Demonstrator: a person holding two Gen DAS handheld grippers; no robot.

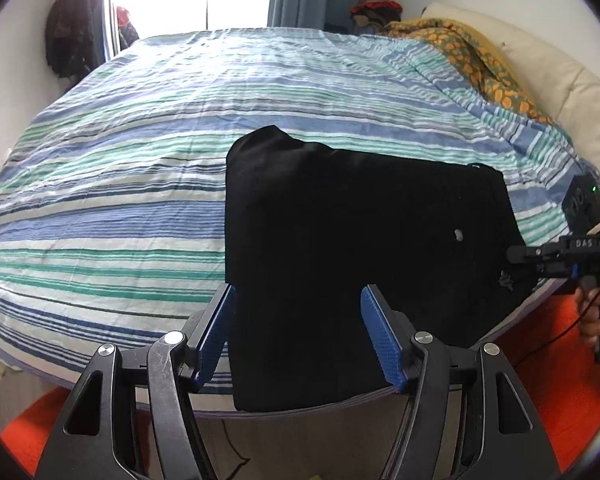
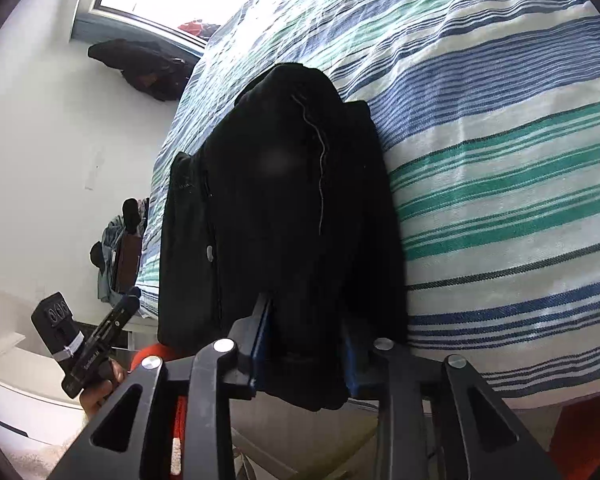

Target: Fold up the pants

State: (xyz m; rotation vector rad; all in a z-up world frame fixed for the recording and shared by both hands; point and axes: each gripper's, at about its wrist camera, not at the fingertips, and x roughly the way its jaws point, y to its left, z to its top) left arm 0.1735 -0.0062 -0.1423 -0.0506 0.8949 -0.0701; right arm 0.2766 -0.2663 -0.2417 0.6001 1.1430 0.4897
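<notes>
Left wrist view gives you the whole stage: a wide bed under a blue, green and white striped cotton sheet (image 1: pixel 120 168), and on its near edge the black fabric pants (image 1: pixel 340 240), already doubled into a thick, roughly rectangular bundle with one end hanging just over the mattress edge. Beyond it, against the cream padded headboard (image 1: pixel 560 92), a crumpled orange-and-yellow patterned blanket (image 1: pixel 472 56) sits well clear of your work.

Now your tools. Your left gripper (image 1: pixel 296 332) hovers above the near end of the bundle with its blue pads spread wide either side of the cloth, pressing on nothing. It holds nothing. Your right gripper (image 2: pixel 306 344) is another story: in the right wrist view a thick roll of the pants fills the gap, and the jaws stand partly open around it. Whether the pads actually bite or only flank the fabric, you cannot tell from here.

The risk is plain. If that right-hand hold is loose, any pull along the bed lets the layers slip, and the stacked fold shears apart. The overhanging end could also drag the bundle off the mattress, since the left side is unsupported. The small pale button (image 1: pixel 457 234) marks the waist end. Watch that a pad doesn't snag there.
</notes>
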